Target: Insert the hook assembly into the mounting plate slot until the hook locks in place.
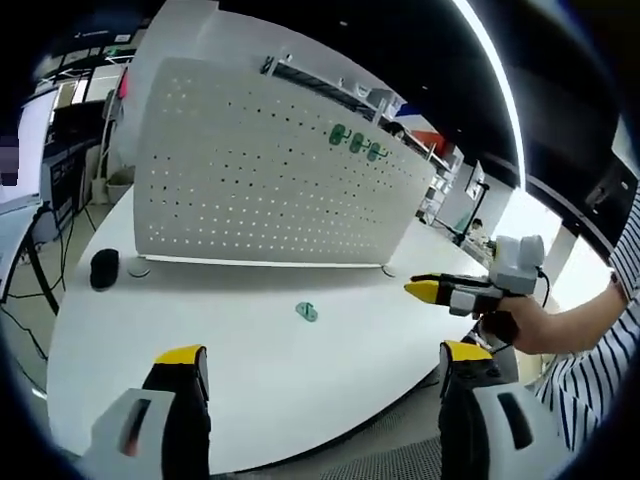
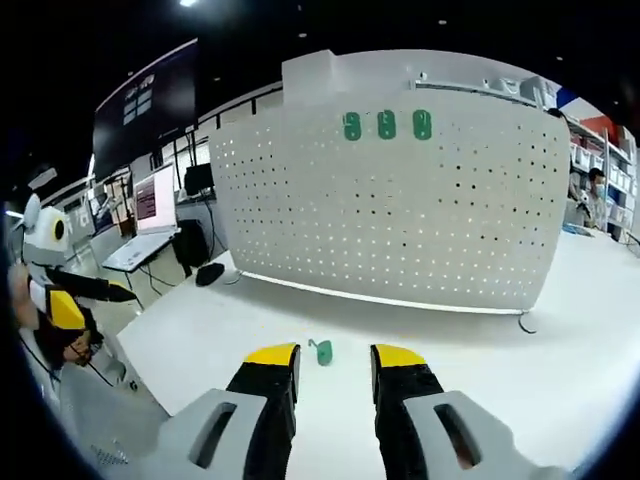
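1. The room comes first as the largest thing: a dim-ceilinged workshop with one long bright ceiling light strip, shelving on one side, and desks with monitors on the other.
2. A white table carries everything; its surface is plain and smooth, and its near edge curves in the left gripper view.
3. Upright along the far side of the table stands the white perforated mounting plate, pierced with rows of small holes (the slots the task means cannot be told apart from the rest at this size).
4. Three green hooks already sit in a row near the plate's top edge.
5. A dark round object lies by the plate's foot towards the table's edge; what it is cannot be made out.
6. The right gripper hovers low over the table with its jaws apart and nothing between them, lined up on the hook assembly.
7. The left gripper hangs near the table's near edge, jaws wide apart and empty.
8. The hook assembly, small and green, lies loose on the table's middle, well apart from the plate.
9. Judged from this, the step in hand is the pickup; insertion has not begun.
10. The next move likely calls for the right jaws to lower around the hook and close squarely, so that it can be carried up to a free slot.
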Motion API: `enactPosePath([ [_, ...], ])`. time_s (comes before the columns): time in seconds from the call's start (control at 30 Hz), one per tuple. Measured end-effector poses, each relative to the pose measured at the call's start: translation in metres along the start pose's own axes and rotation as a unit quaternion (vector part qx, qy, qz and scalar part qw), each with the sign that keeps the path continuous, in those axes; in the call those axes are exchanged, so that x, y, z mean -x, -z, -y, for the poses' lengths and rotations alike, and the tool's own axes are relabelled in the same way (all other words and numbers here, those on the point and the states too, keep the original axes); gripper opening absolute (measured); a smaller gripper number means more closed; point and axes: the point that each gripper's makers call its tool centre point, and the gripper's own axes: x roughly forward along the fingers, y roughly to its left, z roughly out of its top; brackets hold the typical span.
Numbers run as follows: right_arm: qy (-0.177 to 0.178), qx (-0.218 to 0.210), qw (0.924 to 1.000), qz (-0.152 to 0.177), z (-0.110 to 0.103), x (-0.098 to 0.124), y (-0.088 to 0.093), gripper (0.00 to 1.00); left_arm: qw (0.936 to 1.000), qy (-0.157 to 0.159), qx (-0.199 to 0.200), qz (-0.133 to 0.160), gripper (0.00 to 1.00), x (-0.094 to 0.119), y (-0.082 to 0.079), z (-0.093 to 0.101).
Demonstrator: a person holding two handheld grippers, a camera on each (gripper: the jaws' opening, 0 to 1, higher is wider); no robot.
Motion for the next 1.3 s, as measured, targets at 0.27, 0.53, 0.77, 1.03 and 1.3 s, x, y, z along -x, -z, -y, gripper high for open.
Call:
enactPosePath([
  [0.27, -0.023, -0.005, 0.9992, -0.031, -0.014, 0.001, 0.03, 0.25, 0.9999, -0.006, 0.005, -0.011, 0.98, -0.003, 0.009, -0.001],
  [0.53, -0.024, -0.021, 0.9985, -0.044, -0.011, -0.009, 0.039, 0.25, 0.9996, -0.011, 0.011, -0.021, 0.97, -0.005, 0.016, -0.003],
  [0.77, -0.033, -0.029, 0.997, -0.064, -0.018, -0.034, 0.051, 0.25, 0.9993, -0.011, 0.014, -0.032, 0.97, -0.011, 0.018, -0.005],
  [1.03, -0.047, -0.028, 0.9956, -0.076, -0.025, -0.064, 0.048, 0.24, 0.999, -0.008, 0.018, -0.039, 0.97, -0.019, 0.017, -0.007],
  [1.3, -0.064, 0.007, 0.9939, -0.09, -0.015, -0.099, 0.043, 0.24, 0.9986, -0.017, 0.031, -0.04, 0.97, -0.022, 0.019, -0.016],
])
